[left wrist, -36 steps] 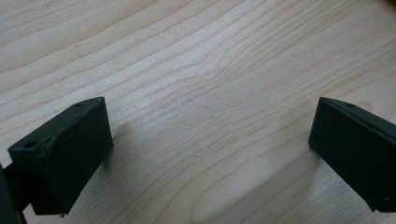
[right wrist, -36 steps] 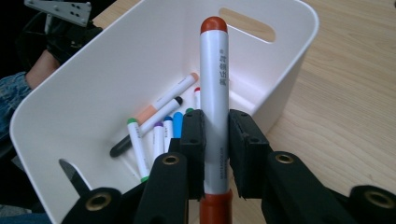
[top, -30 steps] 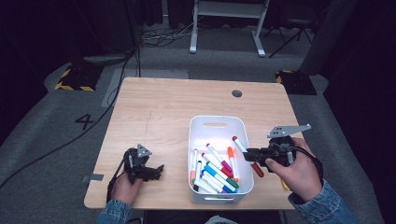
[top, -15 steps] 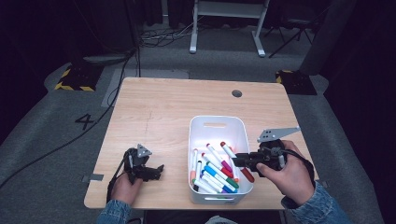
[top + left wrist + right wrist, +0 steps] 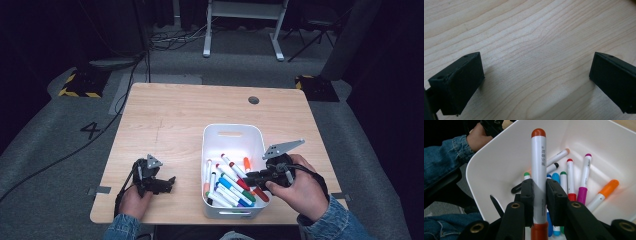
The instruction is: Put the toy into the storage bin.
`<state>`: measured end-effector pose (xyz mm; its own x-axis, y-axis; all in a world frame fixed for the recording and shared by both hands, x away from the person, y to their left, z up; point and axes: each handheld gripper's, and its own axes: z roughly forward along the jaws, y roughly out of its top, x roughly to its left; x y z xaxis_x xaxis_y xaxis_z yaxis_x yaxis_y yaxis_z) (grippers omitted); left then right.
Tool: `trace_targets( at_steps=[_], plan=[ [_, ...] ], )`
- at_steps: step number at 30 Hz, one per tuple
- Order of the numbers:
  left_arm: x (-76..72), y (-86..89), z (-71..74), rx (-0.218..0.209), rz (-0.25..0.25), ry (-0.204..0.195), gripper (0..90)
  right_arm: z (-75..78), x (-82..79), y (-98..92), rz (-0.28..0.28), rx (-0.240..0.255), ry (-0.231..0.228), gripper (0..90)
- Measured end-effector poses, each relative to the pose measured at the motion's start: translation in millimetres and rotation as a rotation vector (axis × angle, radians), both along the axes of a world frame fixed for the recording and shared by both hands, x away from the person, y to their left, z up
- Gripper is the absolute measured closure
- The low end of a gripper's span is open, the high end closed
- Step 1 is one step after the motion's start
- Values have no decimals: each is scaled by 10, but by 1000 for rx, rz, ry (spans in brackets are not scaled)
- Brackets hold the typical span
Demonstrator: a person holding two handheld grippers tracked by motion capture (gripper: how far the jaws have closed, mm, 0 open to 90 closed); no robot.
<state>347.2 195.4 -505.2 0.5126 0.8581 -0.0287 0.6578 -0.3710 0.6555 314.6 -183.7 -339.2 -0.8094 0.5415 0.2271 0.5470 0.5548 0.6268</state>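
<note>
Risk: right gripper (image 5: 539, 195), clamped on a white red-capped marker (image 5: 538, 165) over the white plastic bin (image 5: 212, 137), releases askew, marker bouncing out; left gripper (image 5: 536, 82) rests open.

A white numeral "4" (image 5: 92, 130) is marked on the grey floor, at about nine o'clock from the wooden table (image 5: 175, 115) in the high view.

In the right gripper view, the white marker (image 5: 538, 170) with red-brown ends carries a column of small grey print running along its barrel: a tiny ring-shaped mark nearest the twelve o'clock end, then two characters that look Chinese but are too small to read. More fine print runs down the barrel toward six o'clock, between the black pads (image 5: 554, 200), and it is illegible.
</note>
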Motion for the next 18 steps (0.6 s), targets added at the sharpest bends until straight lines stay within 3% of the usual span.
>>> trace_targets(
  at_steps=[18],
  plan=[
    [0,0,0,0,0,0,0,-208,61,159,48,-108,45,769]
  ],
)
